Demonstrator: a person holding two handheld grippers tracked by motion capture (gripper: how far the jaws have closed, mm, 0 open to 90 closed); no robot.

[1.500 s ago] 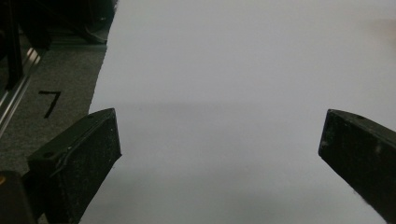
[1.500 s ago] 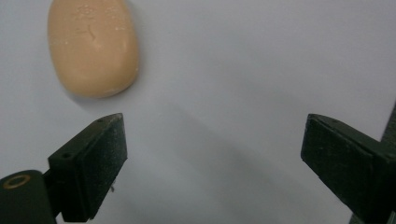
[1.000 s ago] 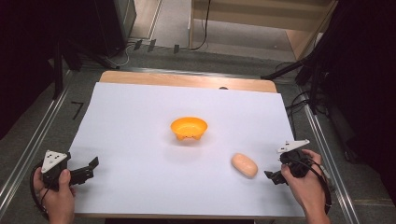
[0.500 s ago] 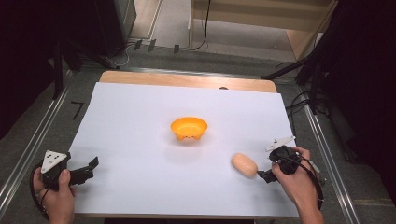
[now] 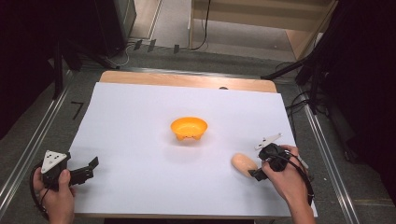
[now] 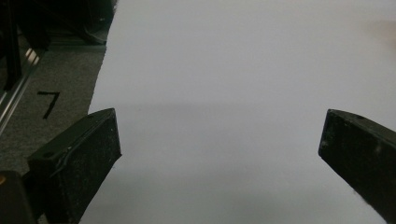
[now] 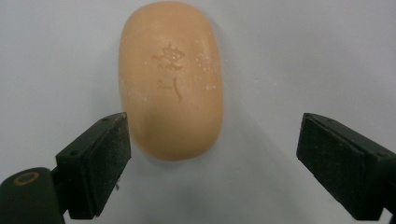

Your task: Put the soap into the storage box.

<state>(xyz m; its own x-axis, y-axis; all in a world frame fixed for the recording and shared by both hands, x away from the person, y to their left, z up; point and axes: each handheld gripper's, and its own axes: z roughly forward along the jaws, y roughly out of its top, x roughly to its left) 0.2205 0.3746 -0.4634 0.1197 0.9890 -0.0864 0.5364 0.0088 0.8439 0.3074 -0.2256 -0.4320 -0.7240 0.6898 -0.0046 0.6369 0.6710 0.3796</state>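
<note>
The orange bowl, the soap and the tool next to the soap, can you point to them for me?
orange bowl point(image 5: 188, 128): high view, on its inside near the middle.
soap point(image 7: 170, 79): right gripper view, on its stamped top face.
right tool point(image 7: 212, 154): right gripper view, midway between its two black tips, open, at the soap's near end.

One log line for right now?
right gripper: jaws closing, astride soap bar, no grip | left gripper: open, idle | orange bowl: empty

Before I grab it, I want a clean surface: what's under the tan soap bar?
The soap bar lies flat on the white sheet covering the table. Around it the sheet looks bare; the patch directly beneath is hidden by the bar itself.
</note>
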